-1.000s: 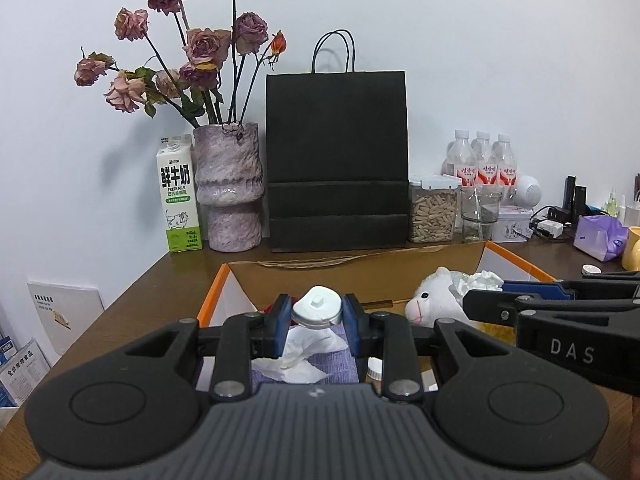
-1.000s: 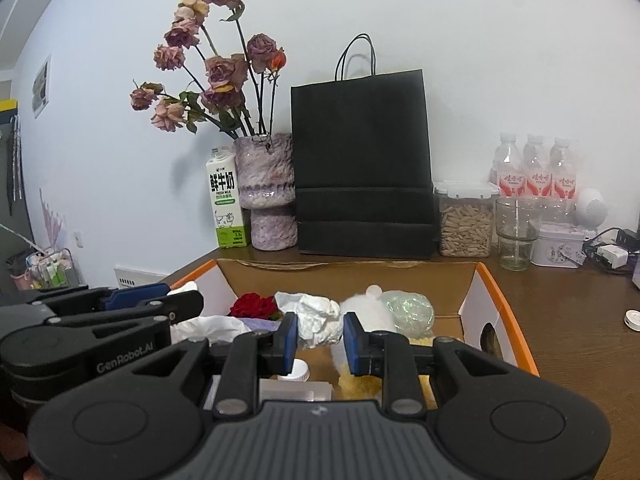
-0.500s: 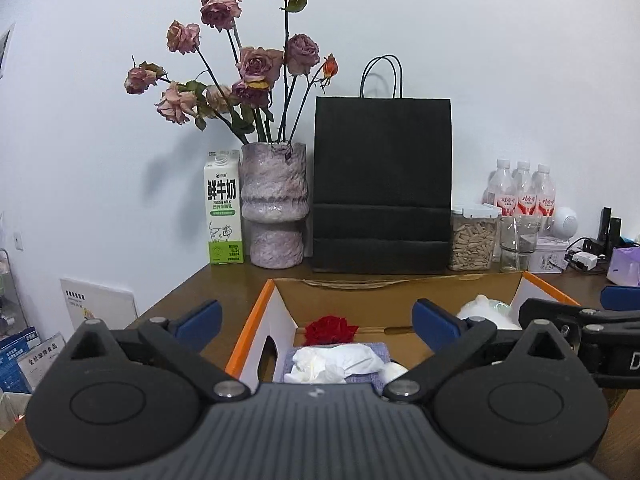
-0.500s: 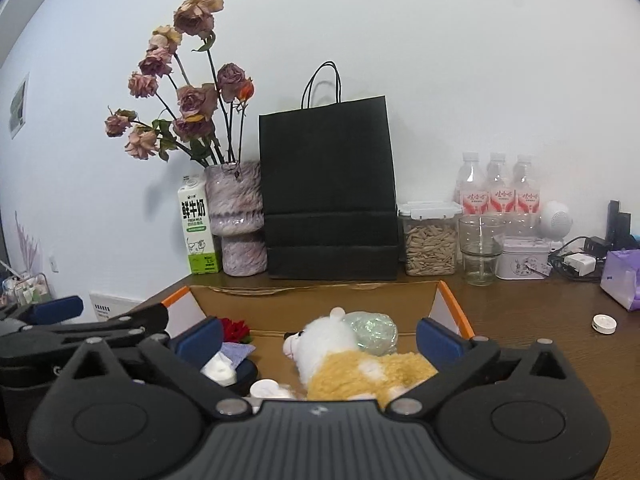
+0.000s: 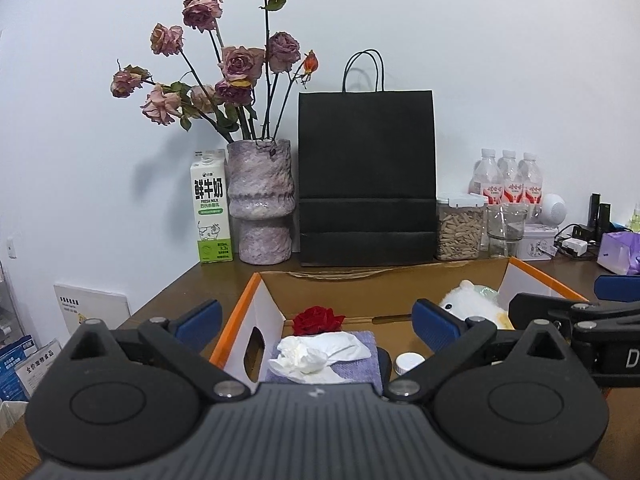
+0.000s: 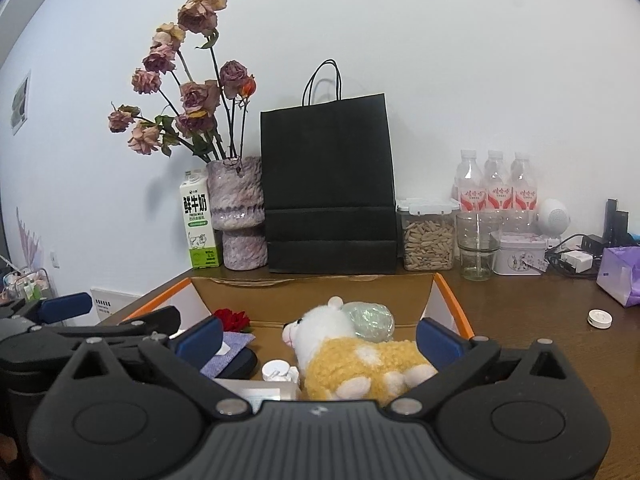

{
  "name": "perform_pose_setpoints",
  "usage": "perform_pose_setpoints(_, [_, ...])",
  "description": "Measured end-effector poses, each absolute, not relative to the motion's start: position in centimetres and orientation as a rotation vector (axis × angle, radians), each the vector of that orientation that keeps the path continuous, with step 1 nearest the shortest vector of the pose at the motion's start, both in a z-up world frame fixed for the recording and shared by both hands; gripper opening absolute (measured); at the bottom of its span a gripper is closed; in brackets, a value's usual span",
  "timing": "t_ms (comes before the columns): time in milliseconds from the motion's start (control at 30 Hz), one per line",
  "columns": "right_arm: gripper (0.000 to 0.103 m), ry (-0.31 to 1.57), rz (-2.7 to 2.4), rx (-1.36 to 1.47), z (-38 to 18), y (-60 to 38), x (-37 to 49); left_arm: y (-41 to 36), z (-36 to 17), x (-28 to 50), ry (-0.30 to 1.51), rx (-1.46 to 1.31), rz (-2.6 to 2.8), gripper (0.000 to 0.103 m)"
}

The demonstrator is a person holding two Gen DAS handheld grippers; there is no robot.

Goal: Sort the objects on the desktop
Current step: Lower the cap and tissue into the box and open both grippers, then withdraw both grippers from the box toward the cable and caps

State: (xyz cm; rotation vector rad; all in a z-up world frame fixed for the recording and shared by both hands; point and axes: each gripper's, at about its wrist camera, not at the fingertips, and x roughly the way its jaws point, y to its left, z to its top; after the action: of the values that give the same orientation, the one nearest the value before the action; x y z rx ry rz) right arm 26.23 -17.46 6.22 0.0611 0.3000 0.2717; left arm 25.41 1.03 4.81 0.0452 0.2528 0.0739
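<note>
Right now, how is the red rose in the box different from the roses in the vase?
The red rose is bright red; the vase roses are faded, dusty pink and look dried. The red rose lies low in the box as just a bloom, no stem showing, while the vase roses stand up on long stems with leaves. It is one flower; they are a bunch. Both are roses on the same desk.
</note>
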Motion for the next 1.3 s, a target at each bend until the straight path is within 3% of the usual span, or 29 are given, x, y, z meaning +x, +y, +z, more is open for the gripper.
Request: perform_pose_setpoints(1300, [0.103,0.351,0.312,-0.061,3.1,-18.2,21.3,1.6,2.4,21.4,0.3,0.076,0.018,0.103])
